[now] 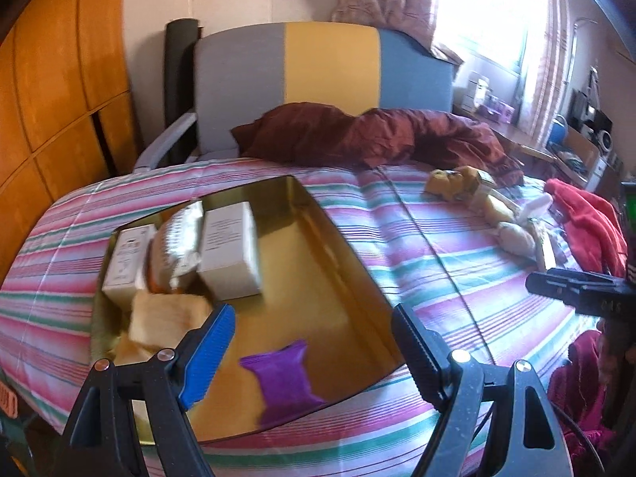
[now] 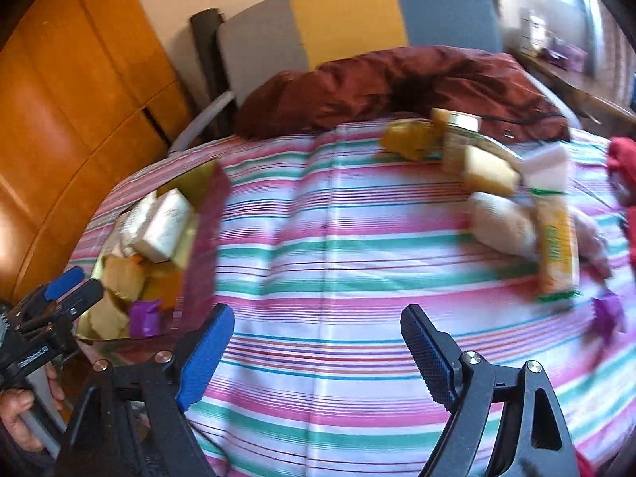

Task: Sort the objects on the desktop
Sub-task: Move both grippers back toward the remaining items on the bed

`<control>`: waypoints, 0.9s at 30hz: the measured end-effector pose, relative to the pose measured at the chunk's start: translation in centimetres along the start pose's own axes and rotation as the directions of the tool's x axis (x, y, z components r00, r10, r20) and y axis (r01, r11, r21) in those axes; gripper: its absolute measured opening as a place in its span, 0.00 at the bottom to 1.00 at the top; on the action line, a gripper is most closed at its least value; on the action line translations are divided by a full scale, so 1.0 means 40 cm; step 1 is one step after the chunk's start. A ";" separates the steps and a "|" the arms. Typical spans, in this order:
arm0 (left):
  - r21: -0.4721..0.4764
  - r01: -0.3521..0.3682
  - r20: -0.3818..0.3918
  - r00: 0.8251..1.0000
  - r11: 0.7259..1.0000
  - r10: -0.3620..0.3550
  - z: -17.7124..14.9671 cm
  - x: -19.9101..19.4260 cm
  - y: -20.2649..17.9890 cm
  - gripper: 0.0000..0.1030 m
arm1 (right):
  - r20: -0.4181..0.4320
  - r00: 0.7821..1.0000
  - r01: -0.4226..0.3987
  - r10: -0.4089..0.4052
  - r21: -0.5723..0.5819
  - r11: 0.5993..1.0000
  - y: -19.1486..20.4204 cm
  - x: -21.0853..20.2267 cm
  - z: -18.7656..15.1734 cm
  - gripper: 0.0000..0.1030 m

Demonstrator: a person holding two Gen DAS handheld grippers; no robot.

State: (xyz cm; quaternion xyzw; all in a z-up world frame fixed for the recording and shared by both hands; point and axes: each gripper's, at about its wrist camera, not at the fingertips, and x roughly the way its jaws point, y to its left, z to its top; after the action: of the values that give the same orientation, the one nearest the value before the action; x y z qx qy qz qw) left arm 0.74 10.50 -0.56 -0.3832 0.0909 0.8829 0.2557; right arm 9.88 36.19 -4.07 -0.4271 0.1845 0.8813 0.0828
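Both grippers, left gripper [image 1: 310, 342] & right gripper [image 2: 318, 342], gape empty, so you've purple packet [image 1: 284, 381] dropped in gold tin [image 1: 349, 246], w/ loose pile [image 2: 497, 183] at 1 o'clock awaiting pickup.

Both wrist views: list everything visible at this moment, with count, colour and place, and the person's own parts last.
Tin tray: one, gold, on the bed's left side.
White boxes: two, standing in the tray's far end.
Purple packet: one, in the tray's near end.
Second purple packet: one, on the bedspread at right.
Loose pile of packets: count unclear, yellow, beige and white, on the bed's right side.
Bedspread: one, pink, green and white stripes.
Pillow: one, dark red, at the headboard.
Left gripper: jaws open, empty, over the tray.
Right gripper: jaws open, empty, over the bedspread.
Hand: one, holding the left gripper's handle.
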 end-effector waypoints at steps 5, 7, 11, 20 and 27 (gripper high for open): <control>0.023 0.050 -0.017 0.999 0.998 -0.049 0.001 0.019 -0.037 0.80 | -0.006 0.997 0.077 -0.077 0.086 0.993 -0.131 -0.040 -0.008 0.84; 0.037 0.060 -0.021 0.998 0.997 -0.060 0.002 0.025 -0.052 0.80 | -0.003 0.994 0.113 -0.113 0.129 0.985 -0.191 -0.065 -0.008 0.84; 0.048 0.081 -0.029 0.996 0.996 -0.080 0.007 0.037 -0.074 0.80 | 0.006 0.980 0.190 -0.197 0.238 0.953 -0.325 -0.116 -0.005 0.84; 0.089 0.130 -0.050 0.991 0.987 -0.126 0.030 0.061 -0.135 0.80 | -0.102 0.914 0.404 -0.393 0.310 0.860 -0.517 -0.099 0.000 0.80; 0.126 0.188 -0.080 0.981 0.974 -0.179 0.054 0.091 -0.204 0.80 | -0.172 0.915 0.401 -0.364 0.327 0.855 -0.596 -0.034 -0.001 0.81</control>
State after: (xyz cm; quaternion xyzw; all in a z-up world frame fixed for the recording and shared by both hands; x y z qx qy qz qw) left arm 1.53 19.60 -1.43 -0.4020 0.1224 0.8338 0.3580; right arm 17.98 58.07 -9.11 -0.4786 0.2562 0.7754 0.3225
